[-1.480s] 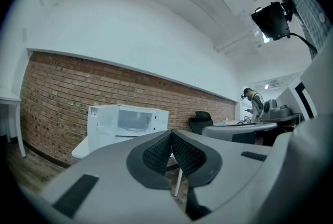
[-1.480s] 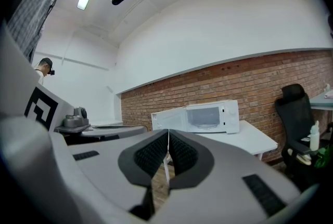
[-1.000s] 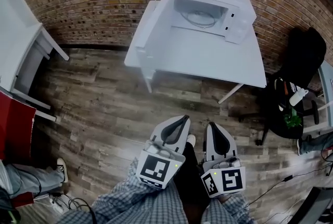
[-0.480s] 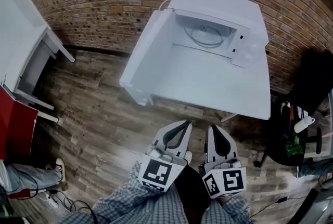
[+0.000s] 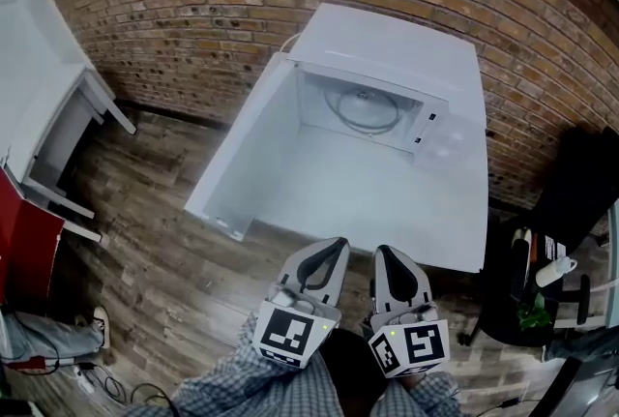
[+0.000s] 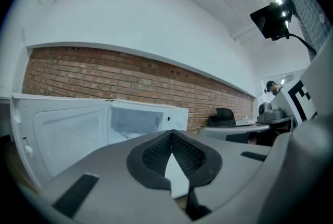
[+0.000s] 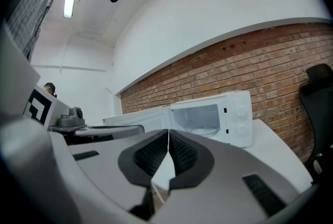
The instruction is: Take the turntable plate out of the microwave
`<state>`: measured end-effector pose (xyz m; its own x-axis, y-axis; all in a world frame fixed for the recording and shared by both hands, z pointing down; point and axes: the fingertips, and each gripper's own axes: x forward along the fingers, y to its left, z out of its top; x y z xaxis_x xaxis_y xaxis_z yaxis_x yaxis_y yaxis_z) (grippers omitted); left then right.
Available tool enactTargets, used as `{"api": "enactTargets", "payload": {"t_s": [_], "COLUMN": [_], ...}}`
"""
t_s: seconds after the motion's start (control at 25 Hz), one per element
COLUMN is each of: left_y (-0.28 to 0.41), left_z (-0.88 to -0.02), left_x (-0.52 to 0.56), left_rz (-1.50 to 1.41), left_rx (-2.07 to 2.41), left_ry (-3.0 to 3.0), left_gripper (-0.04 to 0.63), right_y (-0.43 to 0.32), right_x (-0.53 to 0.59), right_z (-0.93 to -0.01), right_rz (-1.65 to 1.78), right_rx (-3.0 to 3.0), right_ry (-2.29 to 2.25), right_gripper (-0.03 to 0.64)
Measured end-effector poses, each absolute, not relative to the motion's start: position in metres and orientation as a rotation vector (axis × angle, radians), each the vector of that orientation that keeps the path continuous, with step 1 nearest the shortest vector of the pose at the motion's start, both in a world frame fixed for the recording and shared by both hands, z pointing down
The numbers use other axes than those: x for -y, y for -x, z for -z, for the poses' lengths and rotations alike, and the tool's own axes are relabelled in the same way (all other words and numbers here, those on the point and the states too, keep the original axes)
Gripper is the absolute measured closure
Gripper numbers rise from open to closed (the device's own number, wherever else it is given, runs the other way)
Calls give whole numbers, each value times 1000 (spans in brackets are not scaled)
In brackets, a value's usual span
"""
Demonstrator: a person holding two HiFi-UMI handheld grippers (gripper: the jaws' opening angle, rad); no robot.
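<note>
Head view showed two closed, empty tools at six o'clock, the left tongs (image 5: 332,244) and right tongs (image 5: 383,252); one round glass turntable plate (image 5: 363,110) lay inside one open white microwave (image 5: 392,40) at twelve o'clock.

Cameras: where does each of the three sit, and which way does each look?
Head view: on the person's head, looking steeply down at the open microwave on the table; left gripper, right gripper and checked clothing show at the bottom.
Left gripper view: rides on the left gripper, looks along its shut jaws at the microwave door; checked sleeve top right.
Right gripper view: rides on the right gripper, looks along its shut jaws into the microwave; checked sleeve top left.
Shared: all three show the open microwave.
</note>
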<state>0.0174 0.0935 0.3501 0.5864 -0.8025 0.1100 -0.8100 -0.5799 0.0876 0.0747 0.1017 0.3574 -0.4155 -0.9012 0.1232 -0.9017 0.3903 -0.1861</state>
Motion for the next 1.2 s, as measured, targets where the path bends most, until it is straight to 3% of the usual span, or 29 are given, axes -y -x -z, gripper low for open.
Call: {"api": "enactTargets", "payload": {"t_s": [0.64, 1.2], "left_y": [-41, -31], "left_z": [-365, -373], "left_x": [32, 162], "left_rz": [-135, -156], "left_rx": [1279, 1156], "left_ry": [-2677, -2656], "left_gripper": [586, 586], "right_y": [-103, -80], "right_x": [13, 139], "right_z": [-366, -369], "right_rz": [-418, -425], "right_rx": [2566, 2491], "right_ry": [-1784, -1796], "right_gripper": [597, 597]}}
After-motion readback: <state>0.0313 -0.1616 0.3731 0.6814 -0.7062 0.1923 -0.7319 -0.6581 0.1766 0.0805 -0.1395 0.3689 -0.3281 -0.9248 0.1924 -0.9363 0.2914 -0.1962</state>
